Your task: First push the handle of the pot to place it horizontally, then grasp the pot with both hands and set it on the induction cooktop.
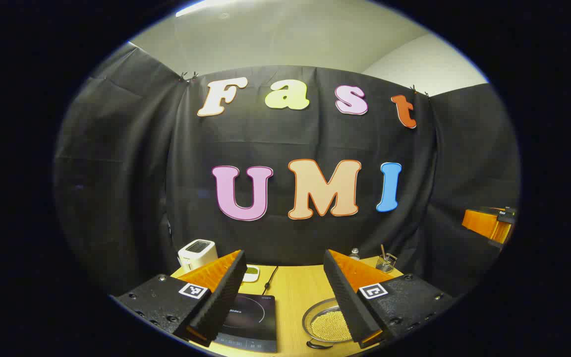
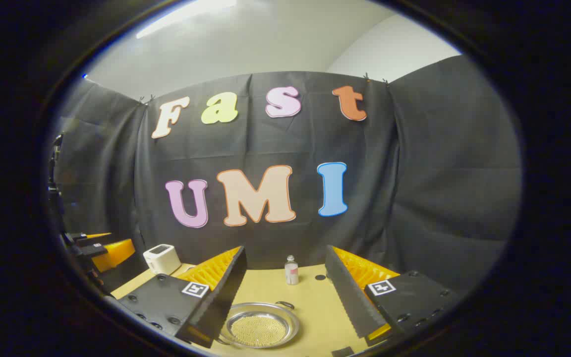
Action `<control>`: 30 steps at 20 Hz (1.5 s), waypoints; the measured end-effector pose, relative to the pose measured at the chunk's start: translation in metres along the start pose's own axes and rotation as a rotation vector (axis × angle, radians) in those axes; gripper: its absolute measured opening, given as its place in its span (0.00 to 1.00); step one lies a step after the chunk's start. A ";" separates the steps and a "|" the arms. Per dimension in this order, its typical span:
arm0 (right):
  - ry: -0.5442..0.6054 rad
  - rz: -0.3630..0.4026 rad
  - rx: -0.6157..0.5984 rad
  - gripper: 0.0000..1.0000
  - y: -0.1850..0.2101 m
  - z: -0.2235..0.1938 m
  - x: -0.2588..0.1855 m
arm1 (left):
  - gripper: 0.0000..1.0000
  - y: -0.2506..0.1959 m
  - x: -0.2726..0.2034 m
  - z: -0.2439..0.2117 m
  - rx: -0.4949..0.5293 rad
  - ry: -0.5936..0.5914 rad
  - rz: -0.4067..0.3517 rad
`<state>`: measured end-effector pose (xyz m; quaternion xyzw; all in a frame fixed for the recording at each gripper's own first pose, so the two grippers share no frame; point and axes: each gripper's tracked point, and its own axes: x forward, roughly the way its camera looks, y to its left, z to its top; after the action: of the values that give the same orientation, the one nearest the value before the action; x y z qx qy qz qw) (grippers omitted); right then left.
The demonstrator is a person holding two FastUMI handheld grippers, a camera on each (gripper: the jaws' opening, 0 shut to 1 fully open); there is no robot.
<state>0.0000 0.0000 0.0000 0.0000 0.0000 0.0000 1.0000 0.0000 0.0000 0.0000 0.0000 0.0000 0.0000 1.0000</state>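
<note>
The pot [image 1: 326,325] is sitting on the wooden table [image 1: 293,292], just to the right of the induction cooktop [image 1: 250,322] and not on it. It is a shallow metal pot with small yellow grains inside, and one dark handle is showing at its near rim in the left gripper view. The left gripper [image 1: 283,297] is hanging above the table with its fingers standing wide apart, holding nothing; the cooktop and the pot are lying between and below them. The right gripper [image 2: 285,297] is also spreading its fingers wide and holding nothing, and the pot [image 2: 259,325] is lying below the gap. Behind the pot a small bottle [image 2: 291,270] is standing upright. A white appliance [image 1: 197,254] is standing at the table's far edge, behind the cooktop.
</note>
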 end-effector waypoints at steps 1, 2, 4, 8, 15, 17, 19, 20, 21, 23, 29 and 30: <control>-0.004 -0.011 -0.001 0.95 -0.003 0.001 0.001 | 0.92 -0.002 0.001 -0.001 -0.003 0.004 -0.006; -0.004 -0.019 -0.003 0.95 -0.006 0.002 0.001 | 0.95 -0.003 0.003 -0.003 -0.006 0.015 -0.008; 0.005 -0.027 -0.002 0.99 -0.008 0.000 0.002 | 0.95 -0.007 0.006 -0.009 -0.019 0.036 -0.016; 0.016 -0.050 0.007 0.99 -0.019 -0.001 0.000 | 0.95 -0.012 0.011 -0.009 -0.010 0.041 -0.026; 0.002 -0.090 -0.022 0.95 -0.033 0.000 -0.004 | 0.95 -0.019 0.010 -0.016 0.018 0.059 -0.036; 0.012 -0.081 -0.014 0.95 -0.032 -0.004 -0.004 | 0.95 -0.021 0.007 -0.019 0.019 0.066 -0.036; 0.019 -0.083 -0.021 0.95 -0.034 -0.007 -0.002 | 0.92 -0.021 0.007 -0.019 0.015 0.068 -0.032; 0.022 -0.083 -0.025 0.95 -0.035 -0.008 -0.001 | 0.92 -0.020 0.006 -0.020 0.014 0.069 -0.026; 0.026 -0.080 -0.024 0.95 -0.035 -0.009 -0.001 | 0.92 -0.019 0.006 -0.021 0.014 0.071 -0.021; 0.032 -0.069 -0.012 0.95 -0.036 -0.011 0.002 | 0.95 -0.017 0.006 -0.022 0.016 0.075 -0.006; 0.045 -0.054 0.013 0.95 -0.047 -0.014 0.014 | 0.95 -0.022 0.008 -0.026 0.014 0.087 0.022; 0.046 -0.047 0.015 0.95 -0.048 -0.015 0.015 | 0.92 -0.023 0.008 -0.026 0.014 0.085 0.026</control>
<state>0.0155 -0.0475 -0.0146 0.0074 0.0230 -0.0235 0.9994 0.0082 -0.0234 -0.0263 0.0070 0.0423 0.0130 0.9990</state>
